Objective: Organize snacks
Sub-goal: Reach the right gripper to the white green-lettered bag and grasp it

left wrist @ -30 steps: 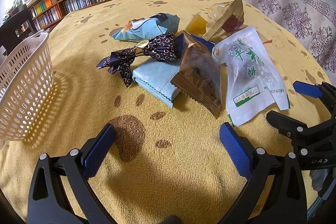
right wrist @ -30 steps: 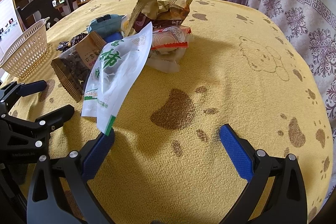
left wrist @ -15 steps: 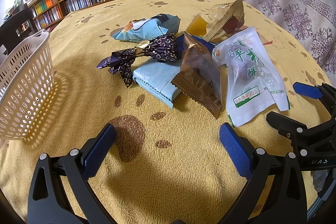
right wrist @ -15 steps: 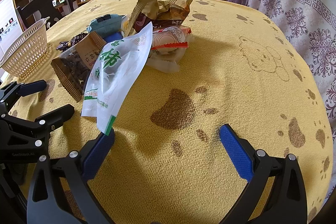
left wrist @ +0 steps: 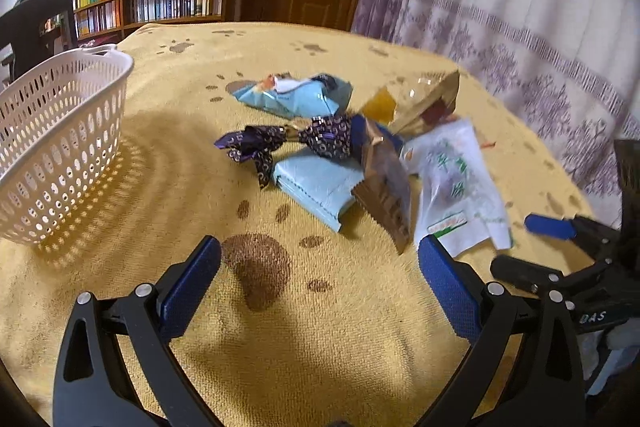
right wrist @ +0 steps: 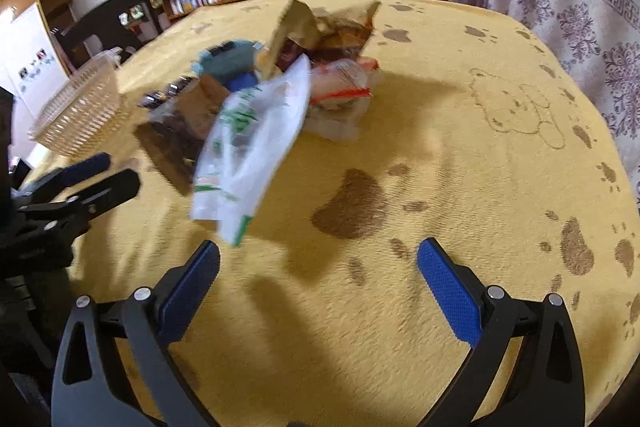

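Left gripper (left wrist: 318, 269): jaws spread wide, empty, low over the yellow cloth (left wrist: 360, 327).
Right gripper (right wrist: 318, 271): just as wide, nothing held.
Risk, near: the white green-print bag (right wrist: 248, 151) is limp and leans on the brown packet (left wrist: 386, 183); a pinch at its loose corner could drag the neighbours along.
Snack pile: heaped just ahead of both sets of fingers, untouched.
Basket (left wrist: 60, 131): far left, well apart from the pile, so a long carry could shed a slippery bag.
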